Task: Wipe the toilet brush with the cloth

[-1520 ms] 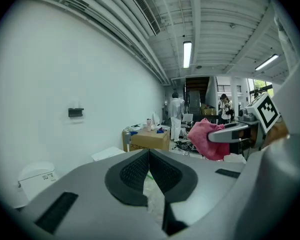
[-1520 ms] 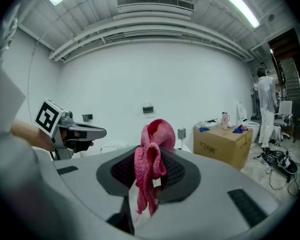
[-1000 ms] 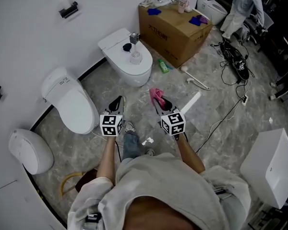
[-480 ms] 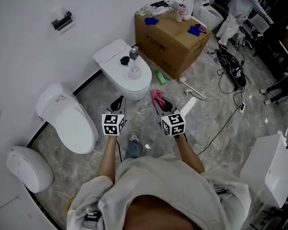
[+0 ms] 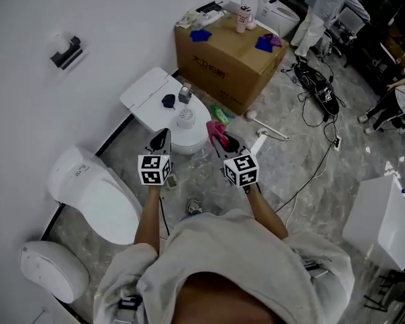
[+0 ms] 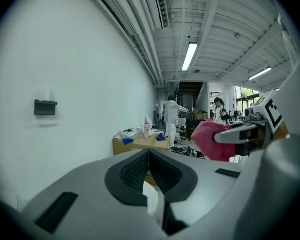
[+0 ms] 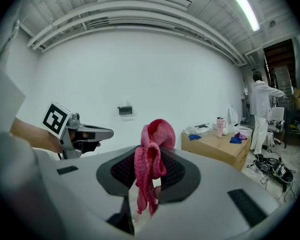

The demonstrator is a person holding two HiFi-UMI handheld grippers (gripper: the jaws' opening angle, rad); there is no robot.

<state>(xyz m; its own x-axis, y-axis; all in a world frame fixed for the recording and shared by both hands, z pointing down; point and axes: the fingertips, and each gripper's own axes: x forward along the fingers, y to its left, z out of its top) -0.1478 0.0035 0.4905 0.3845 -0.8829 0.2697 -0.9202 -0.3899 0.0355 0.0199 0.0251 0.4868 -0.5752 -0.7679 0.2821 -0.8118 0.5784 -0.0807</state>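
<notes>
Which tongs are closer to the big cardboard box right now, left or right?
Right. The right tongs, gripping the pink cloth, sit just below the cardboard box in the head view; the left tongs are farther left, by the toilet.

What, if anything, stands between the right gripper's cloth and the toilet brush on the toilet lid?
Nothing visible: the right gripper, shut on the pink cloth, has a clear line to the toilet brush.

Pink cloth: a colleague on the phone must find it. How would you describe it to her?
Start at the cardboard box against the white wall, then come toward the person's right gripper. The cloth hangs bunched from its shut jaws, pink where the rags on the box are blue and purple.
</notes>
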